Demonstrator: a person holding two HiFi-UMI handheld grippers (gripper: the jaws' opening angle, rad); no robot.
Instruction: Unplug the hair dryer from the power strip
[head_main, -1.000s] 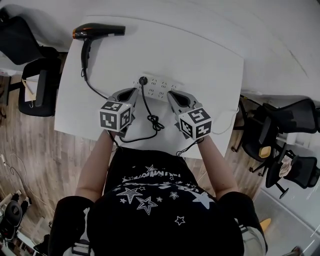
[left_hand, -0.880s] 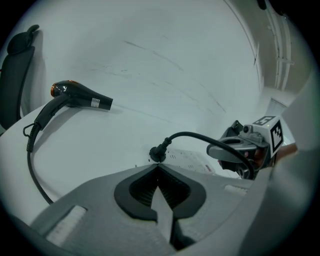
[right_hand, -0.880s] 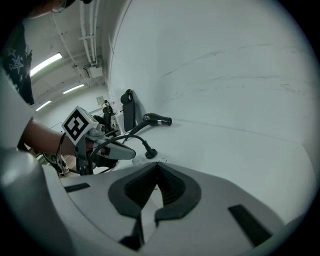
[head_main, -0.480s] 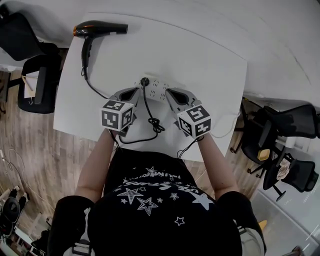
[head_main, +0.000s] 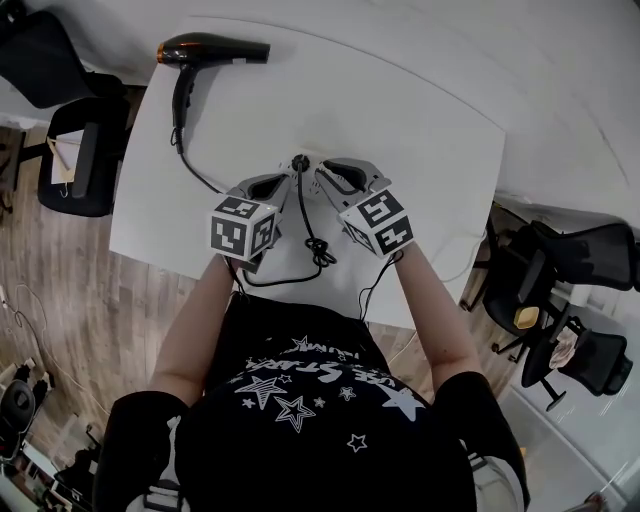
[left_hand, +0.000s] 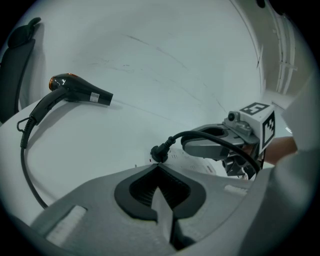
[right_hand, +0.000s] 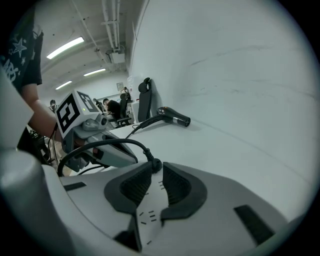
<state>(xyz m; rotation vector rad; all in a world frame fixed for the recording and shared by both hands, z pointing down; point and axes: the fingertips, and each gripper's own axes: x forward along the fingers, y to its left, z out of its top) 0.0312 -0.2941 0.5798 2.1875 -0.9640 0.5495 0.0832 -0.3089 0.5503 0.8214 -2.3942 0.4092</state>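
Observation:
The black hair dryer (head_main: 210, 48) lies at the table's far left corner. Its black cord (head_main: 305, 215) runs to a plug (head_main: 300, 162) seated in the white power strip (head_main: 313, 174), which both grippers mostly hide. My left gripper (head_main: 284, 182) is shut, with its tips just short of the plug (left_hand: 160, 152) and nothing between them. My right gripper (head_main: 322, 171) is open over the strip (right_hand: 149, 216). The plug (right_hand: 156, 164) sits at the mouth of its narrow gap, and I see no grip on it. The dryer also shows in the left gripper view (left_hand: 80, 91) and the right gripper view (right_hand: 174, 117).
The white table (head_main: 420, 120) ends close to the person's body. The slack cord is knotted (head_main: 318, 246) between the two arms. Black office chairs stand on the left (head_main: 85, 150) and on the right (head_main: 560, 260). A white wall rises behind the table.
My right gripper has swung left and forward over the power strip, up to the plug. The left gripper has edged slightly forward. The plug stays in the strip.

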